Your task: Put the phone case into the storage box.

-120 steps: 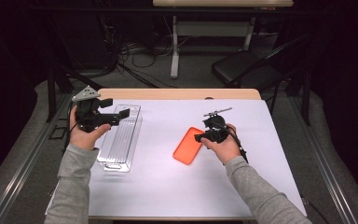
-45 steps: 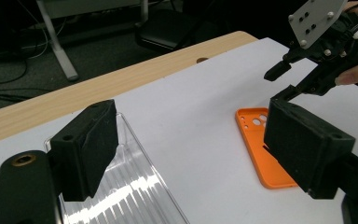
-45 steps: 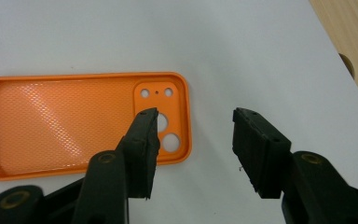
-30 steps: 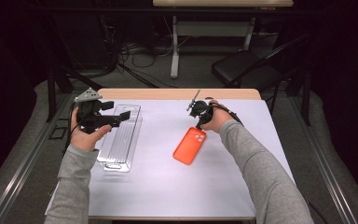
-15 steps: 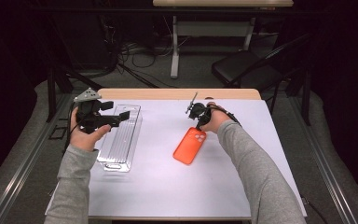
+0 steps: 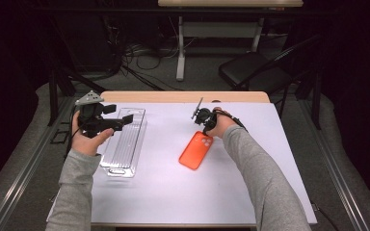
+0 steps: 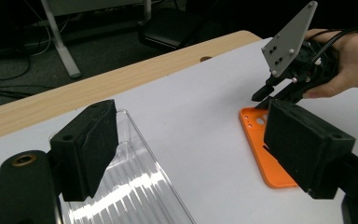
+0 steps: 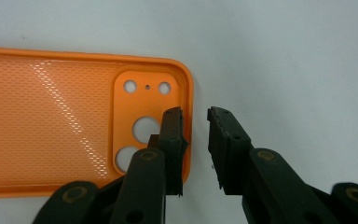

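An orange phone case (image 6: 195, 150) lies inside-up on the white table, its camera cutout at the far end. My right gripper (image 6: 203, 126) points down at that far end. In the right gripper view, the gripper (image 8: 196, 116) straddles the short end wall of the case (image 8: 51, 121): one jaw is inside over the cutout, the other outside on the table. A narrow gap shows between the jaws, so they stand open. My left gripper (image 6: 121, 120) hovers over a clear plastic tray (image 6: 124, 145). In the left gripper view, it (image 7: 191, 135) is wide open and holds nothing.
The white table top (image 6: 173, 192) has a wooden strip (image 6: 183, 97) along its far edge. Beyond it are a black chair (image 6: 255, 72), a desk leg and cables on the floor. Metal rails run along both sides of the table.
Since four seconds ago my right gripper has gone from the case's right side to its far end. In the last second it has barely moved. The left gripper has stayed still.
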Available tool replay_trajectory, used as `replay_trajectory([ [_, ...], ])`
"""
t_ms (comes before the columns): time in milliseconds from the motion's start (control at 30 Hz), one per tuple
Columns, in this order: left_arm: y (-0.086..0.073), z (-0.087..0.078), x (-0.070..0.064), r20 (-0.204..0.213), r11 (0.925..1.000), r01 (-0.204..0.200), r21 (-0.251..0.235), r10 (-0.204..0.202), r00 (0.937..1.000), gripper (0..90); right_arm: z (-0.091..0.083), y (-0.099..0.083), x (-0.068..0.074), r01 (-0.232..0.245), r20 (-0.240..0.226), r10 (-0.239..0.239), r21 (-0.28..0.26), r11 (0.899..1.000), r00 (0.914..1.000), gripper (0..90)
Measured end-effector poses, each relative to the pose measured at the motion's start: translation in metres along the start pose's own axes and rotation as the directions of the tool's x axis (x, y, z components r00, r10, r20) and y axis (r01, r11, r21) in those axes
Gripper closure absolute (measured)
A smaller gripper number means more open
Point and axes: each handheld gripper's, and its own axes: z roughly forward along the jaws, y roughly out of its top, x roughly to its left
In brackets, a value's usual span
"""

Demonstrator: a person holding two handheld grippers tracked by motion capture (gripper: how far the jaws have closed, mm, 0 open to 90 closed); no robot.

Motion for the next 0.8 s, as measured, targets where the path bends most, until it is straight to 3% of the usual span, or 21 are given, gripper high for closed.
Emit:
replay_trajectory([
  [800,-0.001,0.001,0.003,-0.007,1.0000,0.006,0.001,-0.006,1.0000,17.9,0.011,0.001,0.000,0.022,-0.009,-0.022,0.037,0.999,0.9997,83.0],
])
